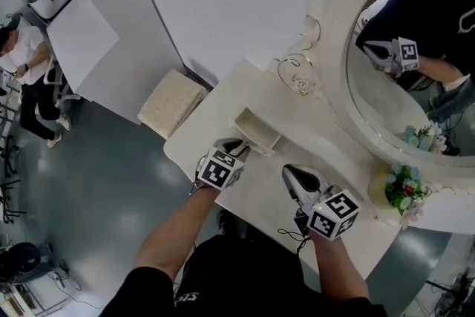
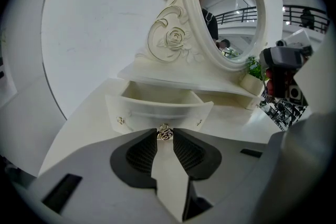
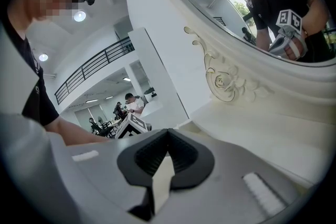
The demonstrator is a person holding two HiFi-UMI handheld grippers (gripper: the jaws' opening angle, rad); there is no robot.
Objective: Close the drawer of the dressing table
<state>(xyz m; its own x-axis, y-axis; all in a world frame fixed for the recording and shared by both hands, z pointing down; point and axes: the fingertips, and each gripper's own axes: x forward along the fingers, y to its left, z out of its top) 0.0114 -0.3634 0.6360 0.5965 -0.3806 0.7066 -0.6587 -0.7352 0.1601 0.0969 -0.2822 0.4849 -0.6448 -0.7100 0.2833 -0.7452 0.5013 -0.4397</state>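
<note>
Left gripper on the knob, drawer still out

My left gripper (image 2: 165, 136) is clamped on the small metal knob (image 2: 165, 132) at the middle of the drawer (image 2: 157, 108) front, which runs crosswise to my jaws. The drawer stands pulled out toward me over the surface (image 2: 239, 124), its cavity straight ahead under the mirror (image 2: 231, 8), so I judge closing it takes a push straight forward. My right gripper (image 3: 167, 140) sits beside it with jaws together, holding nothing, farther from the drawer.
</note>
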